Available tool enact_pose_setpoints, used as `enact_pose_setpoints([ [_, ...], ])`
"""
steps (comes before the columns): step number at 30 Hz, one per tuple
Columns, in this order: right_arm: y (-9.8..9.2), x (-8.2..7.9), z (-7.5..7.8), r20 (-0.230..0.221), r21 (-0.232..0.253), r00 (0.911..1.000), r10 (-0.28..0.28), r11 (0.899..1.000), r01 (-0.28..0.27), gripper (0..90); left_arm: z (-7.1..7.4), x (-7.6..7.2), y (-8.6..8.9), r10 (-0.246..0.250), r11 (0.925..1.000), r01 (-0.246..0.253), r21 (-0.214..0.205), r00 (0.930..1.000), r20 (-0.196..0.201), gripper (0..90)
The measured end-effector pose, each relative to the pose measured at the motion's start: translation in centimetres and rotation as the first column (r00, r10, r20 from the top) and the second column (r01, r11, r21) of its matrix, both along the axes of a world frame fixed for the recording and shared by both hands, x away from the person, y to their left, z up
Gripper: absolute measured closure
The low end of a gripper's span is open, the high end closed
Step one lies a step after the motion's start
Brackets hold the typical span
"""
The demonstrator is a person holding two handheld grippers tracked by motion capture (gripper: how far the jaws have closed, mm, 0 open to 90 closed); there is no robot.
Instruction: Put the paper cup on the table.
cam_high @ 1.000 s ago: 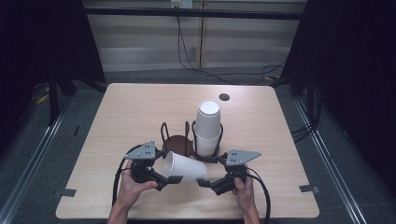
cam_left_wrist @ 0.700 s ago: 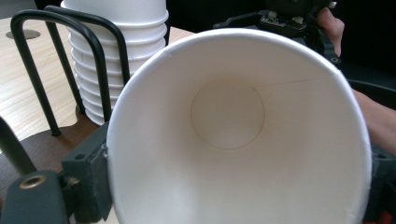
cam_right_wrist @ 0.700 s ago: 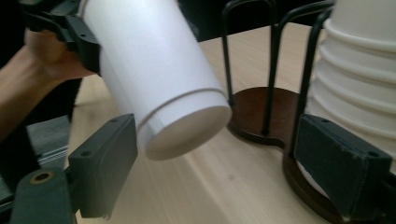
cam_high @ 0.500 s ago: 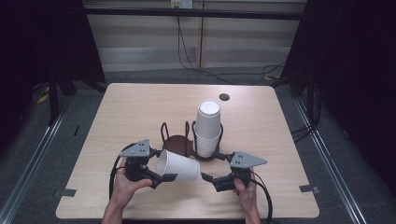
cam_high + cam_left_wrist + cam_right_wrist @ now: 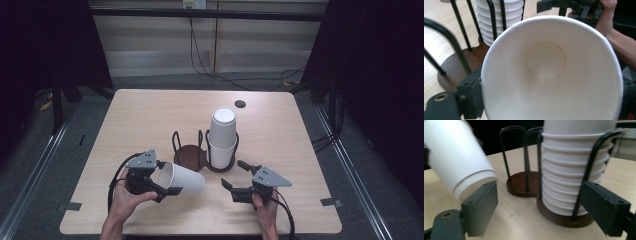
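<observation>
White paper cup (image 5: pixel 182 178), 1 pc: held on its side in left gripper (image 5: pixel 162 187), jaws clamped on the rim end, one each side; mouth faces back along the jaws, base points fwd toward the rack.
Cup stack (image 5: pixel 221 137), approx. 10 pcs, nested upside down: stands in rack's far bay, ahead of and beyond the left jaws; seen between the right jaws in right gripper view.
Rack (image 5: pixel 192 154), dark wood base w/ black wire hoops, 2 bays: near bay holds nothing, just ahead of the held cup's base.
Right gripper (image 5: pixel 235 176): jaws wide, holding nothing; sits low over the table (image 5: pixel 150 115), pointed at the stack's lower rims, not touching.
Small dark disc (image 5: pixel 240 104): far edge of table, well apart.

Step in hand (judgement): one cup has been taken from the stack and is carried by left; right stands by.
Next move (judgement): turn cup base-up over the near bay, lower between the hoops, then ease the jaws. Thin wall, so grip light; watch the rim against the wire.
</observation>
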State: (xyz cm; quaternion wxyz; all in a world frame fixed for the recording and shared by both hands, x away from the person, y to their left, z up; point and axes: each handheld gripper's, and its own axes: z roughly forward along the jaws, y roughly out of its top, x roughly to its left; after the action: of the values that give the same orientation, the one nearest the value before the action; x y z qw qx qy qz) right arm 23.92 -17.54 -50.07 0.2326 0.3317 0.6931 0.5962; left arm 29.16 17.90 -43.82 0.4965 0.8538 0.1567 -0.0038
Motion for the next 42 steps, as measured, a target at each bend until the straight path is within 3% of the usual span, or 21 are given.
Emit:
enact_pose_setpoints([
  [3, -0.4, -0.3, -0.6, 0.007, 0.042, 0.9991, -0.041, 0.998, 0.041, 14.8, -0.2, 0.2, 0.3, -0.003, 0.9997, 0.004, 0.022, 0.9999, -0.015, 11.2],
  [7, -0.6, -0.5, -0.7, 0.028, 0.045, 0.998, -0.057, 0.997, 0.055, 13.7, -0.3, 0.4, 0.6, 0.034, 0.9951, -0.032, 0.093, 0.9992, -0.019, 10.9],
  [9, -0.6, -0.8, -0.7, 0.059, 0.05, 0.9964, -0.061, 0.997, 0.059, 13.5, -0.3, 0.6, 0.8, 0.05, 0.9904, -0.046, 0.13, 0.9983, -0.029, 10.5],
  [12, -0.7, -1.2, -0.9, 0.102, 0.061, 0.9931, -0.059, 0.997, 0.053, 13.5, 0.0, 0.8, 1.3, 0.082, 0.9858, -0.075, 0.15, 0.996, -0.037, 10.5],
  [15, -0.8, -1.7, -1.0, 0.154, 0.073, 0.9866, -0.053, 0.996, 0.042, 13.4, 0.2, 0.9, 1.6, 0.083, 0.9838, -0.076, 0.163, 0.9958, -0.039, 10.4],
  [19, -1.0, -1.7, -1.1, 0.159, 0.086, 0.986, -0.049, 0.996, 0.036, 13.4, 0.4, 0.9, 2.2, 0.104, 0.9719, -0.092, 0.217, 0.9935, -0.046, 10.2],
  [22, -1.0, -1.7, -1.1, 0.16, 0.086, 0.9859, -0.049, 0.996, 0.035, 13.4, 0.8, 1.0, 2.5, 0.093, 0.9755, -0.08, 0.205, 0.9941, -0.055, 10.2],
  [24, -1.0, -1.7, -1.1, 0.16, 0.086, 0.9859, -0.049, 0.996, 0.035, 13.4, 1.1, 1.1, 2.5, 0.099, 0.9729, -0.086, 0.214, 0.9939, -0.049, 10.2],
  [26, -1.0, -1.7, -1.1, 0.16, 0.086, 0.9859, -0.048, 0.996, 0.035, 13.5, 1.5, 1.6, 2.6, 0.117, 0.9571, -0.101, 0.271, 0.9924, -0.04, 10.3],
  [27, -1.0, -1.7, -1.1, 0.16, 0.086, 0.986, -0.048, 0.996, 0.035, 13.4, 1.7, 2.0, 2.7, 0.141, 0.9437, -0.122, 0.308, 0.9893, -0.04, 10.3],
  [28, -1.0, -1.7, -1.1, 0.16, 0.086, 0.9859, -0.048, 0.996, 0.035, 13.5, 1.7, 2.2, 2.8, 0.148, 0.9382, -0.127, 0.322, 0.988, -0.044, 10.4],
  [30, -1.0, -1.7, -1.1, 0.161, 0.086, 0.9858, -0.048, 0.996, 0.035, 13.5, 2.0, 2.7, 3.2, 0.158, 0.9373, -0.133, 0.322, 0.9859, -0.054, 10.4],
  [32, -1.0, -1.7, -1.1, 0.161, 0.086, 0.9858, -0.048, 0.996, 0.035, 13.5, 2.5, 3.2, 3.3, 0.163, 0.9312, -0.134, 0.339, 0.9848, -0.06, 10.4],
  [36, -1.0, -1.7, -1.1, 0.16, 0.086, 0.9858, -0.049, 0.996, 0.035, 13.5, 3.3, 3.6, 3.2, 0.2, 0.9001, -0.173, 0.4, 0.9796, -0.025, 10.3],
  [37, -1.0, -1.7, -1.1, 0.161, 0.086, 0.9858, -0.048, 0.996, 0.035, 13.5, 3.5, 3.8, 3.2, 0.196, 0.8978, -0.171, 0.406, 0.9803, -0.022, 10.2],
  [38, -1.0, -1.7, -1.1, 0.16, 0.086, 0.9858, -0.049, 0.996, 0.035, 13.5, 3.5, 4.0, 3.3, 0.206, 0.9009, -0.176, 0.397, 0.978, -0.034, 10.2],
  [40, -1.0, -1.7, -1.1, 0.162, 0.086, 0.9856, -0.048, 0.996, 0.035, 13.5, 3.7, 4.6, 3.6, 0.236, 0.8873, -0.201, 0.415, 0.971, -0.035, 10.2],
  [41, -1.0, -1.7, -1.1, 0.162, 0.086, 0.9856, -0.049, 0.996, 0.035, 13.5, 3.7, 4.9, 3.8, 0.252, 0.8748, -0.214, 0.435, 0.9673, -0.031, 10.2],
  [42, -1.0, -1.7, -1.1, 0.162, 0.086, 0.9856, -0.049, 0.996, 0.035, 13.5, 3.8, 5.1, 3.9, 0.262, 0.871, -0.222, 0.438, 0.9647, -0.031, 10.2],
])
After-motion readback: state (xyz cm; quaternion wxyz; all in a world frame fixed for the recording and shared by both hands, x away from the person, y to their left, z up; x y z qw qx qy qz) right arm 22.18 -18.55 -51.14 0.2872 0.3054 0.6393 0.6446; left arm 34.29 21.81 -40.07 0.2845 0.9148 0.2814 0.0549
